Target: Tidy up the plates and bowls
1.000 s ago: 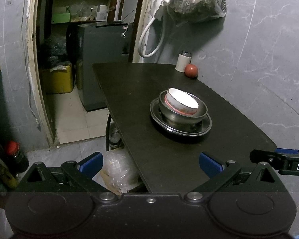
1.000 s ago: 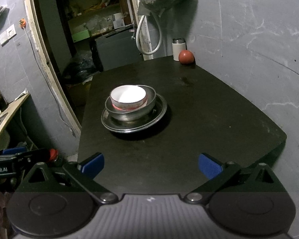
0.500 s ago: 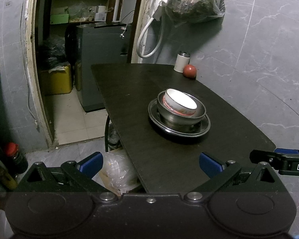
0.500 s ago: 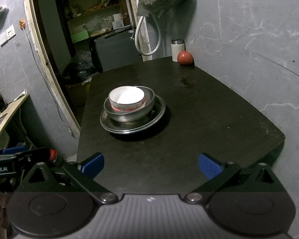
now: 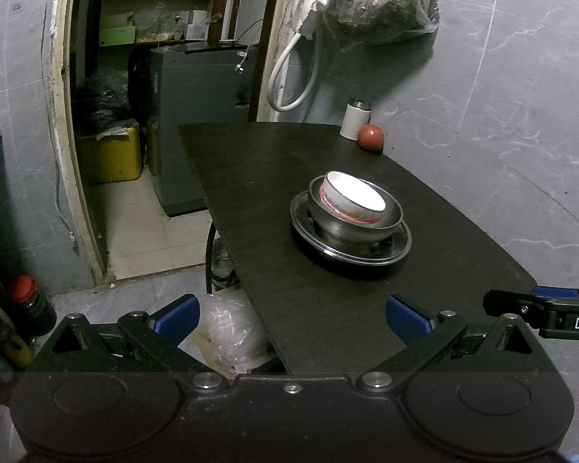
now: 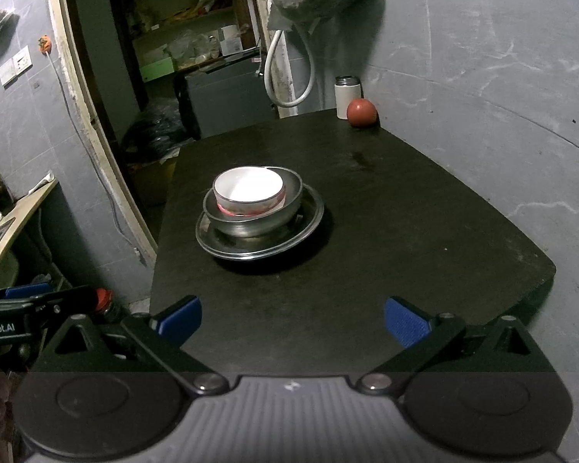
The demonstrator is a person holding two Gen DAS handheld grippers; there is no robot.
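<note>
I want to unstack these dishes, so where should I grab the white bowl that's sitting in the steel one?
Probably best: grip the white bowl by its rim, from above, one finger inside and one outside. It sits off-centre in the steel bowl, so the right side has the wider gap for the outer finger. The open right gripper faces it.

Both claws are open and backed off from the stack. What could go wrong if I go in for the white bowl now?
1. The white bowl sits off-centre, against one side of the steel bowl; lifting it may drag or rock the steel bowl on the steel plate.
2. The stack lies nearer the table edge on the doorway side, so a push that way could slide it off.
3. The left claw hangs partly off the table edge and could clip it going in.
</note>
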